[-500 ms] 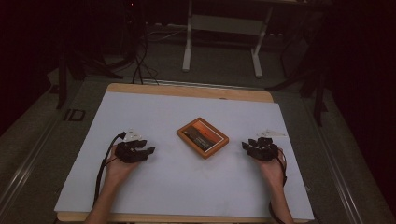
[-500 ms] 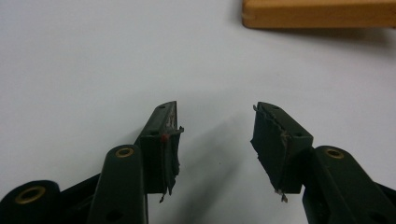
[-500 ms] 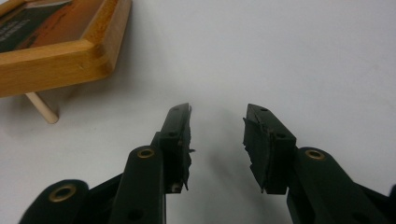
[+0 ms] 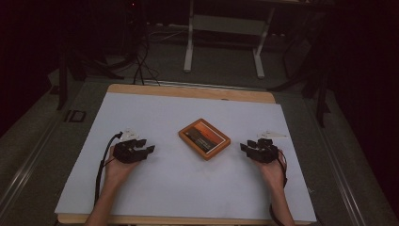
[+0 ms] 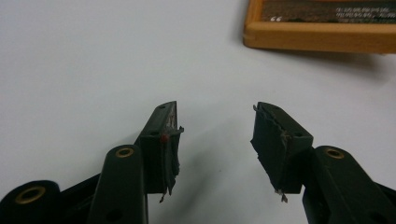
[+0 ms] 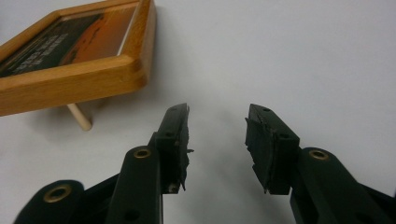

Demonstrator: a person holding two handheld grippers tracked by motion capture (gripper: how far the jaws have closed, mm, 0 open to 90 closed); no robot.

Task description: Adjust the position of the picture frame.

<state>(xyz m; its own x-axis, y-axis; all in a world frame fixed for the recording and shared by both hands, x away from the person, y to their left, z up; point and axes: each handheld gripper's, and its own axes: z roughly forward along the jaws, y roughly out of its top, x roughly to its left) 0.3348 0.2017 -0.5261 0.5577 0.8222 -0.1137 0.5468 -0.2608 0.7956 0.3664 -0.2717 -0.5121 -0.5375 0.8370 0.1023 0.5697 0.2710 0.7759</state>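
Nothing's gripped yet: the wooden picture frame [image 4: 204, 138] lies between the left gripper [image 4: 151, 149] and right gripper [image 4: 243, 147], fingers parted and empty, so probably an approach is needed next.

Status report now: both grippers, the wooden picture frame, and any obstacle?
Left gripper open, empty. Right gripper open, empty. Picture frame lies face up on the white table cover between them, untouched. Nothing in the way.
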